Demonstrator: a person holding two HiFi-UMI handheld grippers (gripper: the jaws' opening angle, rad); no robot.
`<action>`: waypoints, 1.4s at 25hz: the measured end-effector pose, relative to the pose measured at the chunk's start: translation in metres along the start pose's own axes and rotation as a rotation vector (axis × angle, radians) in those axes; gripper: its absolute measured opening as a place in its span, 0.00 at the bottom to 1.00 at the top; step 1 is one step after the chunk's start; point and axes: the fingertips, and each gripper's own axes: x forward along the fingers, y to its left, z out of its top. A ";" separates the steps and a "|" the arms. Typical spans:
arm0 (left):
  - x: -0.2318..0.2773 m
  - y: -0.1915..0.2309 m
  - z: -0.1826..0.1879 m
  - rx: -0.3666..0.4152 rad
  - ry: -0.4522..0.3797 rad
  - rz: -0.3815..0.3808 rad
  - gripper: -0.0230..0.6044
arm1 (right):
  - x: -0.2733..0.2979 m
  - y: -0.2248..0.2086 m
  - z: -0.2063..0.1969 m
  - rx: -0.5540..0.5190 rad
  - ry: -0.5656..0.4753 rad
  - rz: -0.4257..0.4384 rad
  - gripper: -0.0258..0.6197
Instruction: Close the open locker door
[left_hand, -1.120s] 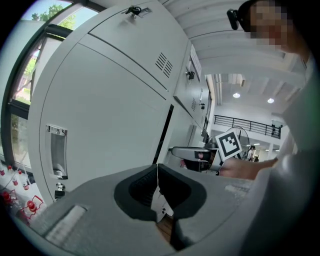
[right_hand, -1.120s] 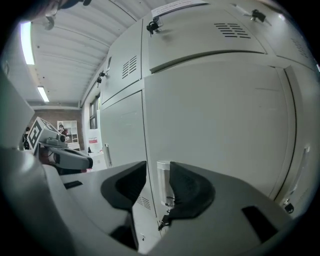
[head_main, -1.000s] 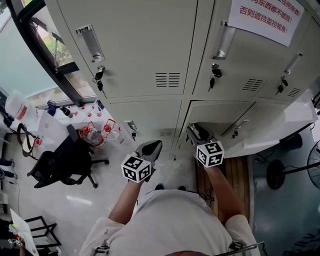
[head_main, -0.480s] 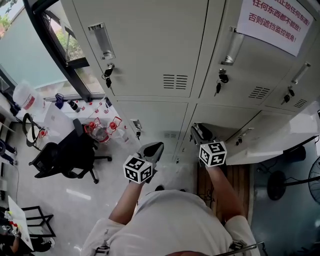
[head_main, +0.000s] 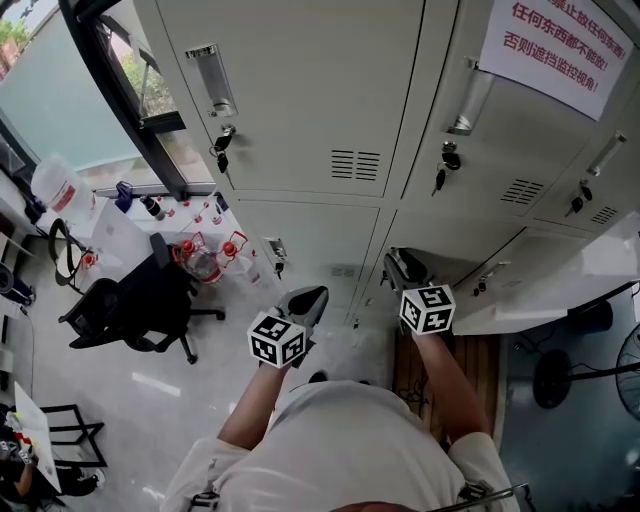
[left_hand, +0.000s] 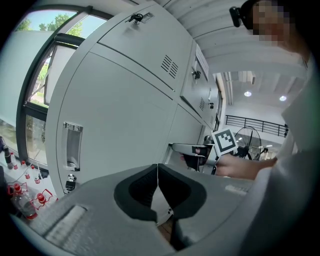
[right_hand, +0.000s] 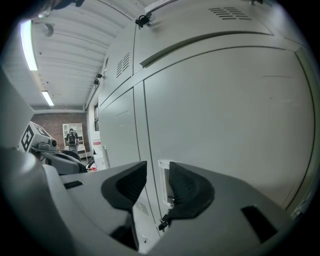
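A row of pale grey lockers fills the head view. The lower right locker door (head_main: 560, 275) stands swung out from the row, with its handle and key (head_main: 487, 280) near the free edge. My right gripper (head_main: 395, 258) is just left of that edge, in front of the lower middle locker, open with nothing between its jaws. In the right gripper view, a recessed handle (right_hand: 164, 187) with a hanging key shows between the jaws of the right gripper (right_hand: 157, 175). My left gripper (head_main: 312, 294) hangs before the lower left locker, shut and empty; its jaws meet in the left gripper (left_hand: 158, 172) view.
A black office chair (head_main: 140, 310) and red-capped bottles (head_main: 200, 255) stand left of the lockers below a dark window frame (head_main: 130, 90). A wooden board (head_main: 465, 355) lies on the floor under my right arm. A fan (head_main: 625, 375) is at the far right.
The head view has drifted a little, so the lockers sit slightly lower and more to the right. Both grippers stay almost where they were, with jaws unchanged.
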 end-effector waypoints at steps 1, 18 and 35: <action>0.000 0.000 0.001 0.001 -0.001 0.000 0.06 | 0.000 0.000 0.000 0.000 0.001 0.002 0.26; 0.020 -0.019 0.001 0.026 0.026 -0.072 0.06 | -0.043 -0.008 -0.003 0.011 0.004 -0.040 0.24; 0.040 -0.052 -0.007 0.051 0.052 -0.182 0.06 | -0.128 -0.035 -0.026 0.078 0.010 -0.210 0.16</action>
